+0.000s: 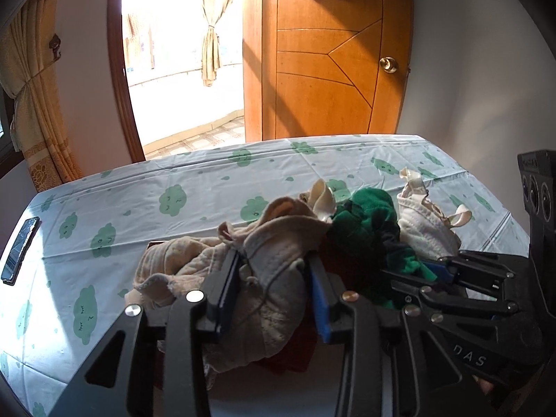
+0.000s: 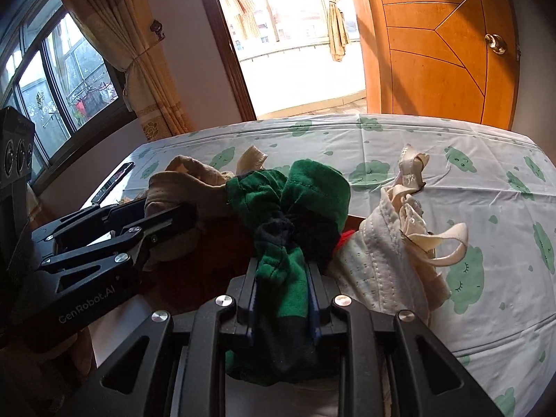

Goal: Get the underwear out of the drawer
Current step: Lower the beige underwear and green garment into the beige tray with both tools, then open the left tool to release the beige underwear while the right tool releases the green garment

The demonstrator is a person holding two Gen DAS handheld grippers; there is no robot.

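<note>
My left gripper [image 1: 274,271] is shut on a beige undergarment [image 1: 274,243] that bulges between its fingers; it also shows at the left of the right wrist view [image 2: 184,215]. My right gripper [image 2: 281,271] is shut on a green and dark navy undergarment [image 2: 288,201], which shows in the left wrist view [image 1: 368,222] too. A white bra [image 2: 389,253] with loose straps lies to the right of the green piece. A dark red cloth [image 2: 222,243] lies under the pile. The drawer itself is mostly hidden beneath the clothes.
The pile sits over a table with a white cloth printed with green clouds [image 1: 173,187]. A black phone [image 1: 19,250] lies at the table's left edge. Behind are a wooden door [image 1: 330,62], an open balcony doorway [image 1: 180,52] and a curtained window [image 2: 69,69].
</note>
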